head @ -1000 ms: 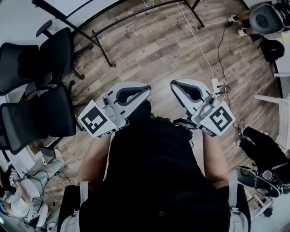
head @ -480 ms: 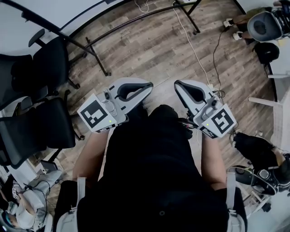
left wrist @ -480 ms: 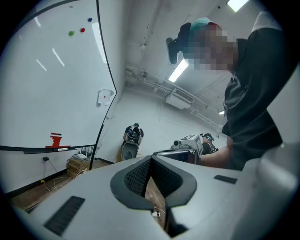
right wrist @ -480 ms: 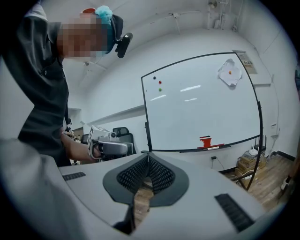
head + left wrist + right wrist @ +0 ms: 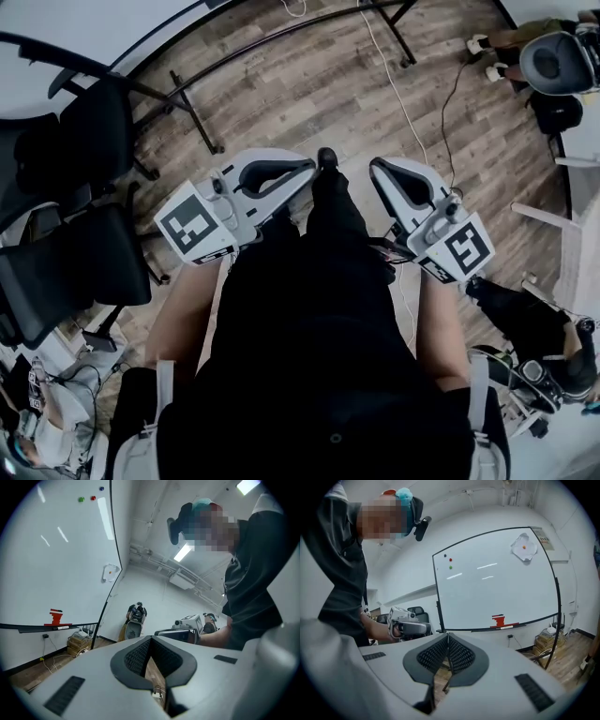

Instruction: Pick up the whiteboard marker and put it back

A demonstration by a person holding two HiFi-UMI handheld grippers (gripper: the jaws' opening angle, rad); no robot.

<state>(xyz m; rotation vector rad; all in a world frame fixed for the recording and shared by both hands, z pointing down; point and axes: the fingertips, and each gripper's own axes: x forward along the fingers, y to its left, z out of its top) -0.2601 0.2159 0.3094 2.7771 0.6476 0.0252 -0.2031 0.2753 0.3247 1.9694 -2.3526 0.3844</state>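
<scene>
**Q:** Where is the whiteboard marker (image 5: 506, 627)?
**A:** It lies on the tray (image 5: 534, 619) along the whiteboard's (image 5: 487, 583) lower edge, just beside a red block (image 5: 498, 619).
**Q:** And the tools?
**A:** On the left gripper (image 5: 151, 639) and the right gripper (image 5: 448, 637), the jaws are together with nothing between them.

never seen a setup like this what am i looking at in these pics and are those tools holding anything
A person stands on a wooden floor, holding a two-jaw tool in each hand: the left gripper and the right gripper. The head view looks down from a camera on the head; the other two come from cameras riding on each gripper. Both have their jaws together with nothing between. Ahead stands a whiteboard; its ledge carries a red object and a small pale stick, possibly the marker. Office chairs stand at the person's left.
</scene>
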